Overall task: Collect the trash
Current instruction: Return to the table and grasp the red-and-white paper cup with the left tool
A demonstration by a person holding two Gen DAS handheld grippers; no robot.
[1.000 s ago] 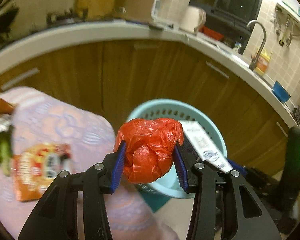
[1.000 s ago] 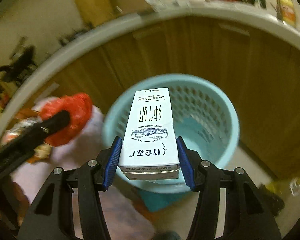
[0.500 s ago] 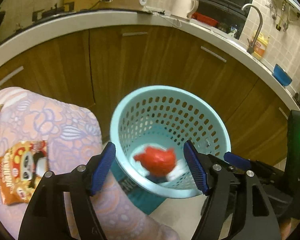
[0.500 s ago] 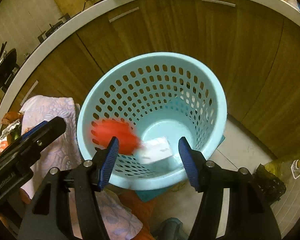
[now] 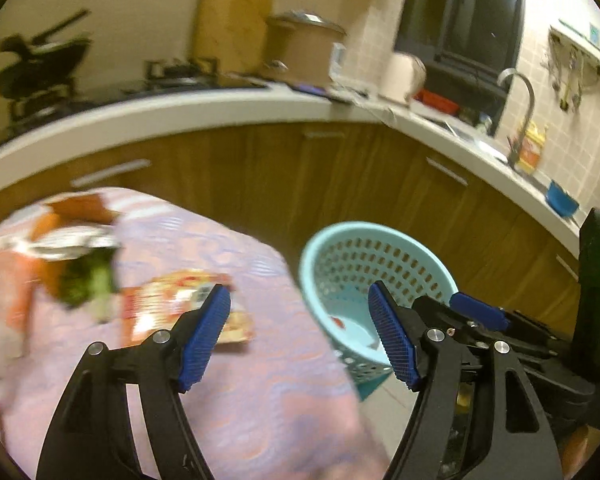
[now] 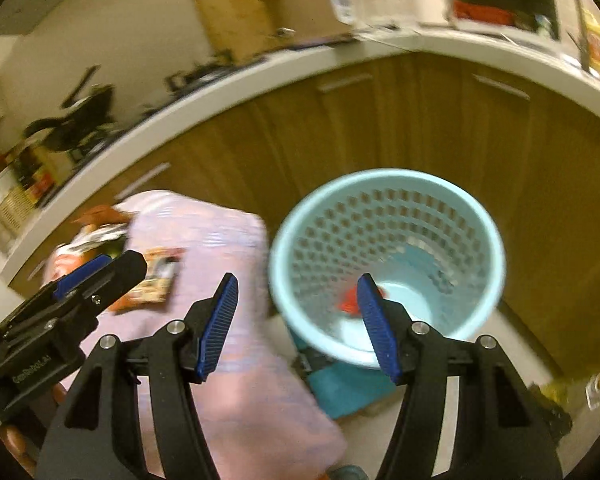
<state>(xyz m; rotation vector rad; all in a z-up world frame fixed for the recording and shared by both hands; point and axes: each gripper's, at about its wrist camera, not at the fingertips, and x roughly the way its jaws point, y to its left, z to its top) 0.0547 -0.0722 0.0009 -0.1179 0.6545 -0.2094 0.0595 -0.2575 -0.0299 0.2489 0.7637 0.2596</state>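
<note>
Beside the basket [image 6: 384, 184], both claws [image 5: 299, 336] [image 6: 298, 326] hang open, angled down.

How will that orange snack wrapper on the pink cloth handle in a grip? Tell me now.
The snack wrapper lies flat on the pink cloth, so it is probably light and floppy. It looks like glossy film, so it may slip or crumple between pads. It seems unlikely to roll.

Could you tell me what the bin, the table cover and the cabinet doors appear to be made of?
The bin looks like moulded plastic, pale blue and matte, its wall pierced with rows of holes. The table cover appears to be soft fabric, pink with a lilac pattern, draping over the edge; blur hides the weave. The cabinet doors look like brown wood or wood-look laminate, with vertical grain and a slight sheen.
</note>
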